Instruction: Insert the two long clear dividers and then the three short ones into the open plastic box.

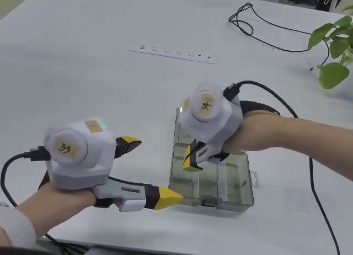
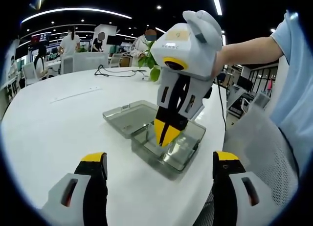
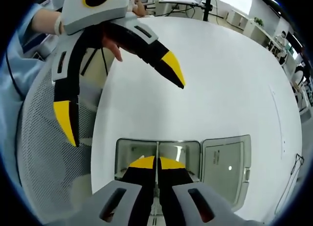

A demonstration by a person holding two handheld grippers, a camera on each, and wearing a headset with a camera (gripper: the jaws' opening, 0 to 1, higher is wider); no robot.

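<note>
Box (image 1: 242, 197) lies open on the white table (image 1: 83, 73), its lid (image 2: 129, 116) laid flat beside it. Clear walls already stand inside, though glare makes them hard to count; I judge the job partway, with some dividers left. Right gripper (image 1: 191, 165) dips into the box, jaws pinched on what seems a thin clear divider (image 3: 157, 150). Left gripper (image 1: 157, 168) waits beside, spread and empty. Its round sticker (image 1: 70, 149) reads "33"; the right's is illegible.
</note>
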